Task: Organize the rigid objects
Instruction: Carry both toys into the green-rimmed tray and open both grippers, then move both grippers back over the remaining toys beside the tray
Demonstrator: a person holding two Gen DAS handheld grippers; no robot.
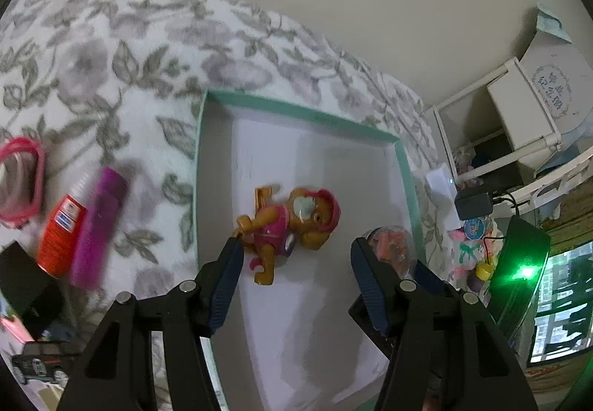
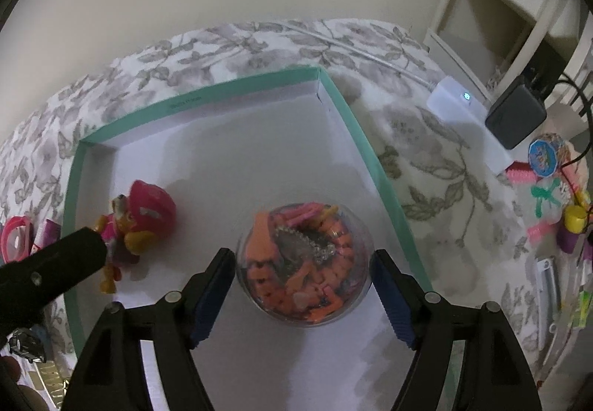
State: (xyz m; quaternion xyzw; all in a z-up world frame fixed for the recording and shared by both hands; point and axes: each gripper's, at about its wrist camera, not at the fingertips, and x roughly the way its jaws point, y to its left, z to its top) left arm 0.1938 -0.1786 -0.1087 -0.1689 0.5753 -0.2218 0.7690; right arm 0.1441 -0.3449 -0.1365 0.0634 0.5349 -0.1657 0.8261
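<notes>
A shallow box with a green rim [image 1: 296,110] and white floor lies on a floral blanket; it also shows in the right wrist view [image 2: 229,92]. A brown toy dog in pink with a red cap [image 1: 285,229] lies in it, also seen from the right wrist [image 2: 137,225]. My left gripper [image 1: 296,255] is open just above the dog, its left finger touching the dog's paw. A clear ball full of orange and pink trinkets [image 2: 304,262] rests on the box floor between the fingers of my open right gripper [image 2: 302,262]. The ball [image 1: 391,244] peeks behind my left gripper's right finger.
Left of the box lie a purple tube [image 1: 98,229], a red-orange bottle [image 1: 61,237], a pink-rimmed case [image 1: 20,185] and a black block [image 1: 26,288]. To the right are a white device [image 2: 467,118], a black adapter [image 2: 515,114], small colourful toys [image 2: 556,196] and a white shelf [image 1: 519,114].
</notes>
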